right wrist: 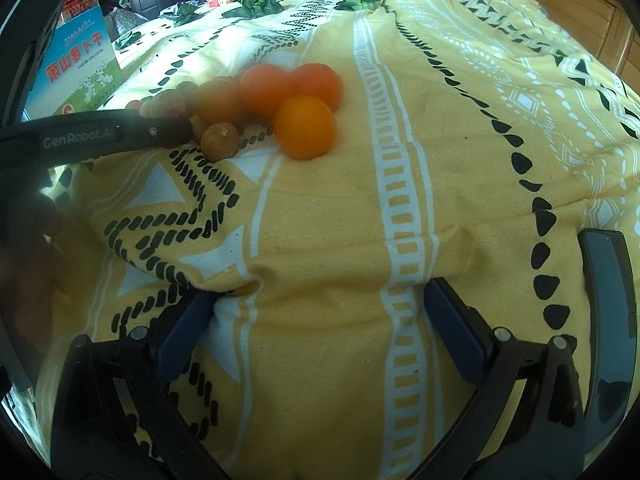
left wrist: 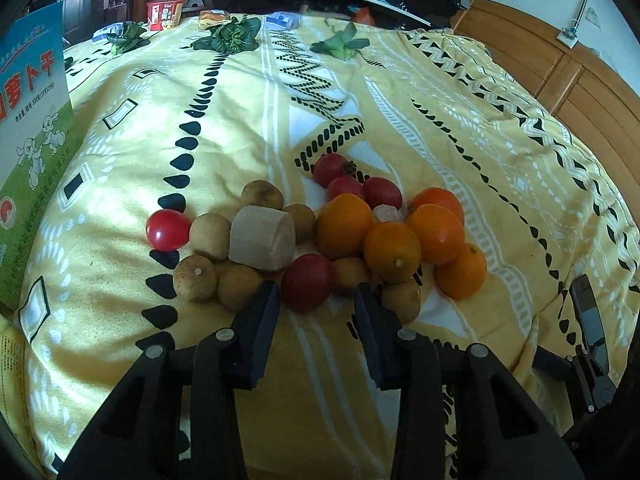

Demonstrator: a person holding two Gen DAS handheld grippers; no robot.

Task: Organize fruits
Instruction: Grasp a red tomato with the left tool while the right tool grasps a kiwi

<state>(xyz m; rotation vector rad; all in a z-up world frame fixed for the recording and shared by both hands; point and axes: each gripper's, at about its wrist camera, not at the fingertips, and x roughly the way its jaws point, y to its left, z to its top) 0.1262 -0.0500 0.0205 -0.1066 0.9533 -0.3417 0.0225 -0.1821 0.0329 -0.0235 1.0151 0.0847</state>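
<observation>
Item: red tomato [left wrist: 306,282], on yellow bedcover [left wrist: 280,112], front edge of mixed fruit heap. Lay just ahead of left gripper [left wrist: 316,300], between its narrowed jaws; contact uncertain. Flanked by brown longans [left wrist: 238,286] and oranges [left wrist: 392,252]. Right gripper [right wrist: 320,304] wide, empty, farther off.

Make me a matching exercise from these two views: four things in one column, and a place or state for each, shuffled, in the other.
Things:
1. lone red tomato
2. pale cut chunk
3. right gripper
4. leafy greens

Places or states:
A. wide open over bare cloth
B. far end of the bedspread
C. left end of the fruit pile
D. lying among the brown round fruits

Pairs: 1-C, 2-D, 3-A, 4-B
</observation>
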